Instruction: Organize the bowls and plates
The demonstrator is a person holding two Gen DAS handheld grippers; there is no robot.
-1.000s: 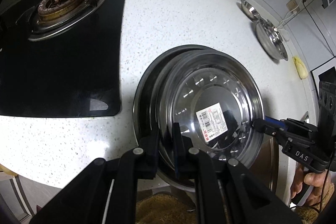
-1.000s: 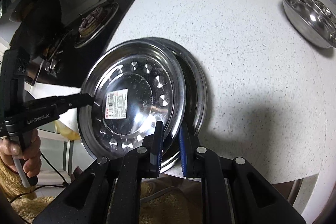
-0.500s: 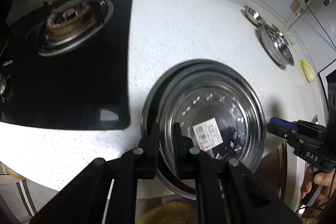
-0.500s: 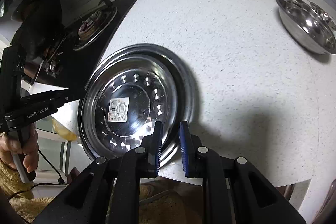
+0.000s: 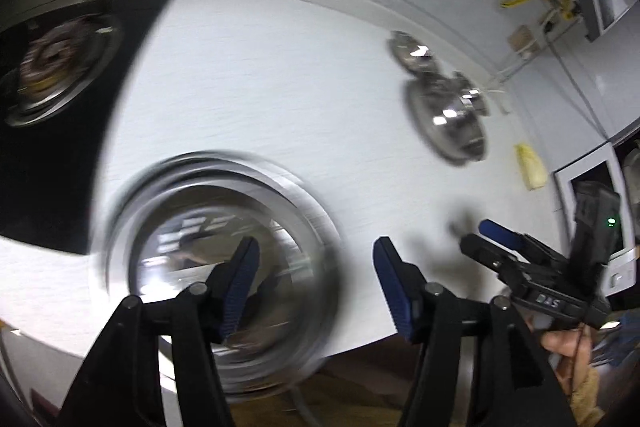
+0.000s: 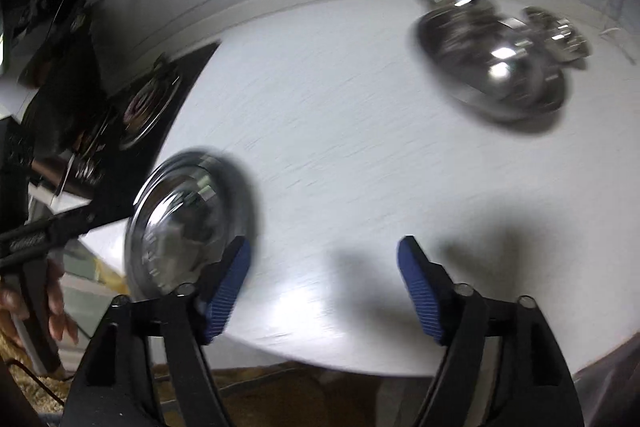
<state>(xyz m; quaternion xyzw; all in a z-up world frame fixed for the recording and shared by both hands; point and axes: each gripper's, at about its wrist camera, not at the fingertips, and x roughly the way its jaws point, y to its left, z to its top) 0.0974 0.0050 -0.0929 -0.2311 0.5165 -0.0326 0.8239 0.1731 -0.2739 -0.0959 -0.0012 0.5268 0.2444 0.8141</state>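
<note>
A stack of steel plates (image 5: 208,247) lies flat near the front edge of the white counter; it also shows in the right wrist view (image 6: 188,219). Both views are motion-blurred. My left gripper (image 5: 316,279) is open and empty, just right of the stack. My right gripper (image 6: 324,283) is open and empty over bare counter, right of the plates. The right gripper shows in the left wrist view (image 5: 496,243). Steel bowls (image 6: 496,67) sit at the far right of the counter, also in the left wrist view (image 5: 448,115).
A black gas hob (image 5: 56,67) with a burner lies at the left; it also shows in the right wrist view (image 6: 148,103). A yellow cloth (image 5: 530,167) lies by the right wall. The counter's front edge (image 6: 320,363) is close below the grippers.
Both grippers have opened and let go of the top plate, which now lies on the stack. Both have swung to the right, toward the bowls.
</note>
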